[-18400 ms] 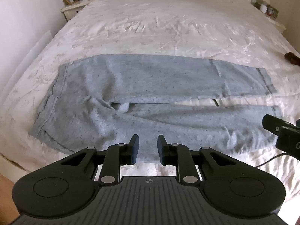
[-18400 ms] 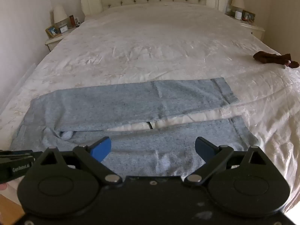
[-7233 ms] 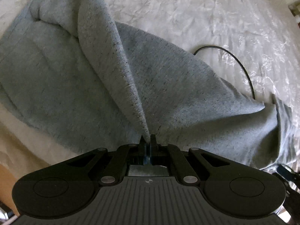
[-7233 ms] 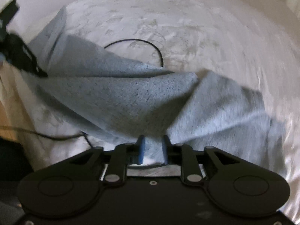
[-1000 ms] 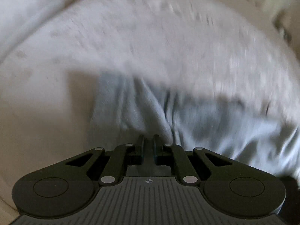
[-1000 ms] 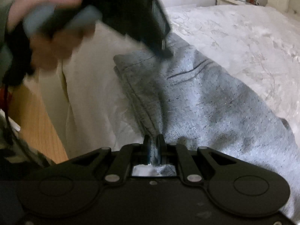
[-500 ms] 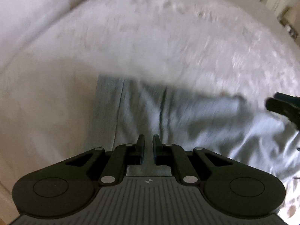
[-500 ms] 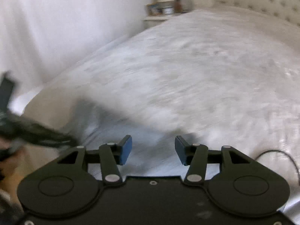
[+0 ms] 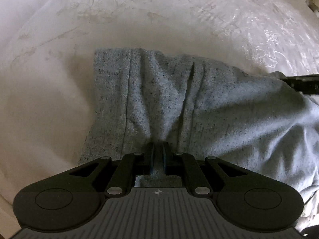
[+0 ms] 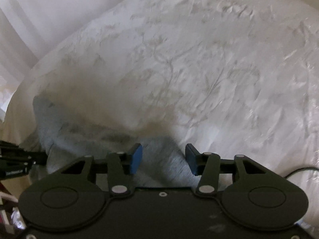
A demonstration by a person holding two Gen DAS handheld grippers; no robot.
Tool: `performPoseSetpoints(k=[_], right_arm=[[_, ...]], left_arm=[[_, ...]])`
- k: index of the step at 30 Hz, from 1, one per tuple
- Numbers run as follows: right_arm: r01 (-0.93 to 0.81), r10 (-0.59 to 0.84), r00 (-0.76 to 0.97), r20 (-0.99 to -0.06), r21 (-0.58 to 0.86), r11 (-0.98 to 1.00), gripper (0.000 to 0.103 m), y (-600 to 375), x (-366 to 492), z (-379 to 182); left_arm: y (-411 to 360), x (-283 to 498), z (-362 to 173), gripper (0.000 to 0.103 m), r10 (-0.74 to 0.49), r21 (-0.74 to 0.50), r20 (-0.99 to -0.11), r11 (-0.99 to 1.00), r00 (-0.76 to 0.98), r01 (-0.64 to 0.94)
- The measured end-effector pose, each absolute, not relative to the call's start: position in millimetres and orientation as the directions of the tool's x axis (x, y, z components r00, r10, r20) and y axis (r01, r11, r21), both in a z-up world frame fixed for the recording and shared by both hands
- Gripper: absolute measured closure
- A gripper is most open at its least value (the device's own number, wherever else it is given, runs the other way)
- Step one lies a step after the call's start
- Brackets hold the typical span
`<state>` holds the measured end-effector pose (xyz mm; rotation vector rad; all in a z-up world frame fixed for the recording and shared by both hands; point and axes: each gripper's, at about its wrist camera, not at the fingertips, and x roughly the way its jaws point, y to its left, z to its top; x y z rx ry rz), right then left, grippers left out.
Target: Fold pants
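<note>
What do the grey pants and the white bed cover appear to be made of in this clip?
The pants look like soft heathered knit, likely cotton jersey or fleece: matte grey with dark flecks, gathering in soft folds where the left hand-held gripper pinches them. The bed cover looks like a thin, smooth woven fabric with a slight sheen: glossy highlights and fine crinkles; exact fibre unclear.

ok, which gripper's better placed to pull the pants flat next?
Left, probably. The left gripper is already shut on the pants. The right gripper is open, fabric between its fingers but not gripped.
</note>
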<state>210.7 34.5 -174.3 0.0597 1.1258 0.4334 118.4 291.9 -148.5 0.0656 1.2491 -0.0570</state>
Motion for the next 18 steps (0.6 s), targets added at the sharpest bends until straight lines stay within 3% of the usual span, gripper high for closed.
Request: performPoseSetpoints(k=[2, 3, 7, 13, 18], right_arm=[[-0.333, 0.382, 0.342, -0.859, 0.269, 0.904, 0.068, 39.6, 198.8, -172.5], [-0.346, 0.39, 0.334, -0.858, 0.273, 0.898, 0.07, 43.3, 192.4, -169.6], [-0.382, 0.421, 0.308, -0.853, 0.294, 0.876, 0.071, 48.8, 179.8, -169.5], [-0.286, 0.434, 0.334, -0.837, 0.348, 0.893, 0.068, 38.0, 194.2, -170.5], [-0.314, 0.397, 0.422, -0.815, 0.28, 0.907, 0.068, 42.2, 190.5, -156.6]], left_arm=[[292.1, 120.5, -148.2, 0.093, -0.003, 0.018, -0.952, 0.998, 0.306, 0.065], [291.7, 122.1, -148.9, 0.094, -0.002, 0.017, -0.953, 0.998, 0.303, 0.06], [291.0, 123.4, -149.9, 0.094, 0.002, 0.018, -0.954, 0.999, 0.298, 0.049], [289.0, 125.1, -149.3, 0.094, 0.0, 0.017, -0.955, 0.998, 0.297, 0.054], [290.0, 125.0, -149.2, 0.094, -0.001, 0.016, -0.954, 0.999, 0.3, 0.052]])
